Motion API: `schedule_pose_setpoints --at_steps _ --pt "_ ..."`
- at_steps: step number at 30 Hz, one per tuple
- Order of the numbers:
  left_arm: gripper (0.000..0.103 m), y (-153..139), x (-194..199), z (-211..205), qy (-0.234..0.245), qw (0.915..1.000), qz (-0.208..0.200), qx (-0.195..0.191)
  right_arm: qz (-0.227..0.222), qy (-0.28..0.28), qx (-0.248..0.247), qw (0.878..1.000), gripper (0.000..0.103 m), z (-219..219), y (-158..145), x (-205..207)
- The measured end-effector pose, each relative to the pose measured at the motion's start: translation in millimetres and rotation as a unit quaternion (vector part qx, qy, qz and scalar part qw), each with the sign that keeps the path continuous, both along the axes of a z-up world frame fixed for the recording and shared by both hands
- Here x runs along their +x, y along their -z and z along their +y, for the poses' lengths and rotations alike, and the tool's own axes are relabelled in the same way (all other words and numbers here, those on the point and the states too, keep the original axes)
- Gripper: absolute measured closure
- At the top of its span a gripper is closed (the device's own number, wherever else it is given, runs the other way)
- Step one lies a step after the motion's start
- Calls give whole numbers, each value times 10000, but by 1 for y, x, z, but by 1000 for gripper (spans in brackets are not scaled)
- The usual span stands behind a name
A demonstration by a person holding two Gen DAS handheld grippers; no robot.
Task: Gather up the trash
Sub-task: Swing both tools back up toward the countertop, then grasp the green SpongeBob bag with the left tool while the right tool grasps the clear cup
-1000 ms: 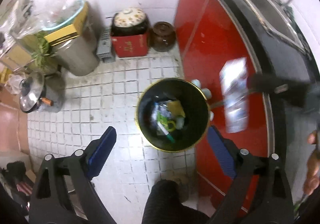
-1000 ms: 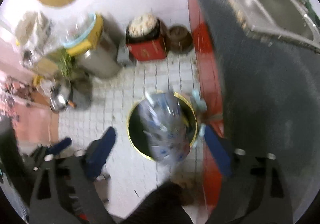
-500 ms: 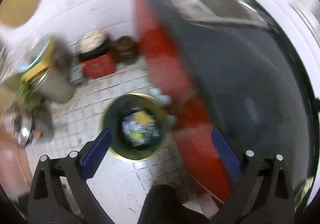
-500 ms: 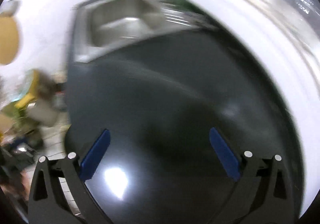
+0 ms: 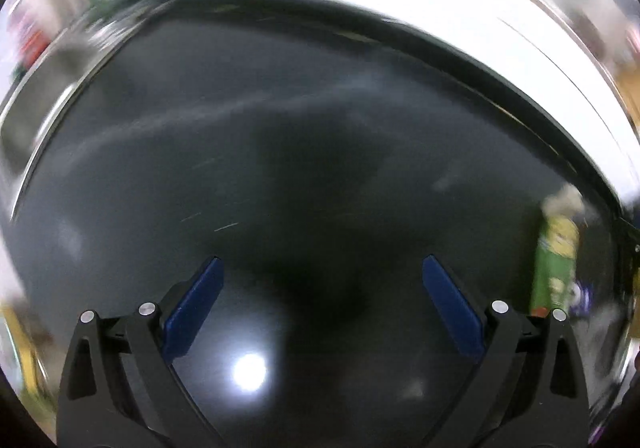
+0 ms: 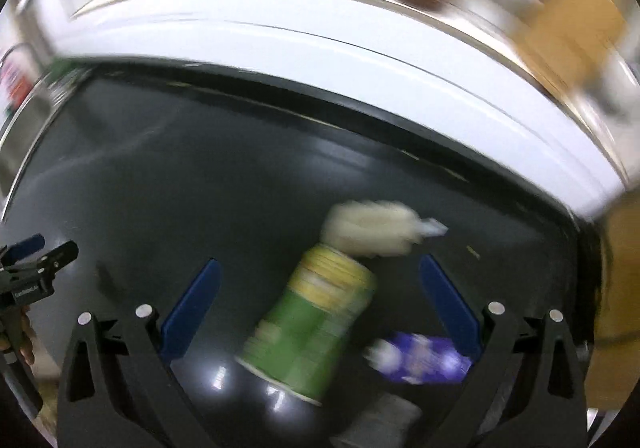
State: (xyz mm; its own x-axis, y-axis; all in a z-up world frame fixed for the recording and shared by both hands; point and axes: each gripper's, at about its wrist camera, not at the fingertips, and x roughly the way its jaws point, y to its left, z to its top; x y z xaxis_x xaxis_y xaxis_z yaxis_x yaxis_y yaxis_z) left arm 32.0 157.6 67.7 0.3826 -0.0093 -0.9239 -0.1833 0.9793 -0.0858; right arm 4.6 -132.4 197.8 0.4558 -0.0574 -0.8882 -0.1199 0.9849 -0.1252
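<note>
Both grippers wide open, empty, over dark desk (image 6: 200,175). Green can (image 6: 316,324) lies on its side between the right gripper (image 6: 320,312) jaws, long axis roughly along them. Left gripper (image 5: 320,312) well to its left; right nearer. Purple wrapper (image 6: 424,364) just beside.

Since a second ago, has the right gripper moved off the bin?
Yes. The right gripper now hangs open over the dark countertop, above a green can, floor bin out of view.

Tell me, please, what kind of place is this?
Probably a home kitchen: a dark countertop against a white wall, with what looks like a steel sink at its left end. A green can lies on the counter.
</note>
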Motion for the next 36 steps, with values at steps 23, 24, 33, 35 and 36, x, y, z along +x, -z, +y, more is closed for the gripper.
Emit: schedule_pose_setpoints --at_steps 23,24,33,35,36 --pt "7 18 30 -240 2627 9632 359 449 526 2481 1127 9607 7 -199 56 -93" --pt "7 20 30 -244 2688 9610 371 537 545 2484 1143 9603 7 -201 58 -93" --pt "7 51 45 -254 2619 9594 603 858 634 2555 1200 9572 7 -195 61 -106" --pt "7 54 49 -251 2594 9597 625 883 727 2581 1417 9529 7 -187 66 -110" --pt "7 56 50 -249 2576 9601 643 884 757 2589 1524 9508 7 -182 68 -113"
